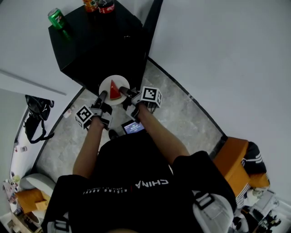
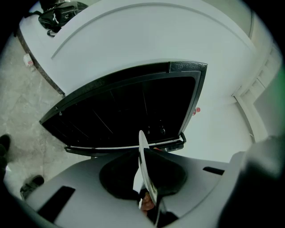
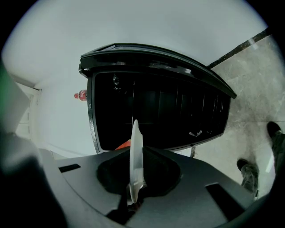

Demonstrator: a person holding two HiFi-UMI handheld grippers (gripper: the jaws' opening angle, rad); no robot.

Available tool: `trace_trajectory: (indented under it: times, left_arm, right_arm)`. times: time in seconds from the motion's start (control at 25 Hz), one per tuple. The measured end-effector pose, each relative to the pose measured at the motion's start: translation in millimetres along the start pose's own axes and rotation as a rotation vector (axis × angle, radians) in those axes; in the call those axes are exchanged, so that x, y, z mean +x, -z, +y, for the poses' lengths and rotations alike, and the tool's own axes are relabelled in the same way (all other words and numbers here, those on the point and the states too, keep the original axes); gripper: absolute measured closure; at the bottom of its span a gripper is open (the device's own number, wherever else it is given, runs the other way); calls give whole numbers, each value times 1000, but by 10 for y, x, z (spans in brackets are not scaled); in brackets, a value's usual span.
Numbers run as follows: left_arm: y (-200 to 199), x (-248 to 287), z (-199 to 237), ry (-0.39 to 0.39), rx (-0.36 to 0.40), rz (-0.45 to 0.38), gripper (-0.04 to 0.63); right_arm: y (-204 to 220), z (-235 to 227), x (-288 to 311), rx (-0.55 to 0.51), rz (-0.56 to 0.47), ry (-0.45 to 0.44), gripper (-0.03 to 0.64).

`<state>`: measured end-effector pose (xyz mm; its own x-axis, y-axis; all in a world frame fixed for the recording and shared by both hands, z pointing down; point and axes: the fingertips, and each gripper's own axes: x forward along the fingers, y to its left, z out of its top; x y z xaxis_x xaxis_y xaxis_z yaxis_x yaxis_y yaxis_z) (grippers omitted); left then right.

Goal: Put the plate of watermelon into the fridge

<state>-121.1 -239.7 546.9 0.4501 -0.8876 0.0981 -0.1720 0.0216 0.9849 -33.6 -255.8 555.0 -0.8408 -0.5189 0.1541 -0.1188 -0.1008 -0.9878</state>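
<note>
Head view: a white plate (image 1: pixel 106 85) with a watermelon (image 1: pixel 114 91) wedge on it is held level between both grippers, just in front of the black fridge (image 1: pixel 100 43) and above the grey floor (image 1: pixel 182 113). The left gripper (image 1: pixel 102 96) has the plate's near-left rim, and the right gripper (image 1: pixel 125 93) has its near-right rim. A green can (image 1: pixel 57 18), an orange can (image 1: pixel 90 4) and a red bottle (image 1: pixel 106 6) stand on top of the fridge. A black bag (image 1: pixel 34 119) lies off to the left.

Left gripper view: the jaws are closed on the rim of the plate (image 2: pixel 145 164), which shows edge-on between them. The fridge's (image 2: pixel 129 107) dark front fills the middle beyond. A shoe (image 2: pixel 31 185) rests on the floor (image 2: pixel 22 120) at lower left.

Right gripper view: the jaws are pinched on the plate (image 3: pixel 135 156), again edge-on. A red sliver of watermelon (image 3: pixel 124 144) shows just left of it. The fridge (image 3: pixel 160 116) stands close ahead, with the red bottle (image 3: pixel 81 95) beside its top edge. Two shoes (image 3: pixel 247 173) are on the floor (image 3: pixel 249 75) at right.
</note>
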Motion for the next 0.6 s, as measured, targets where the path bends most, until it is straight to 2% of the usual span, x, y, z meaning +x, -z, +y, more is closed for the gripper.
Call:
trace_trajectory:
  times: [0.08,0.32,0.44,0.6]
  left_arm:
    - [-39,3,11,2,5,-17,563]
    - [23,149,110,47,-67,-28,563]
    - [-28,264,305,34,-143,-100,563]
    - [-164,454,625,-14,-154,-171,565]
  right_arm:
    - [-55,-36,32,7,-4,4,586]
    - [-306,-237,217,40,-29,12,586]
    - [-435,-340,341,26,-25,14,586]
    - [-627,-510,598,-43,-2,30,586]
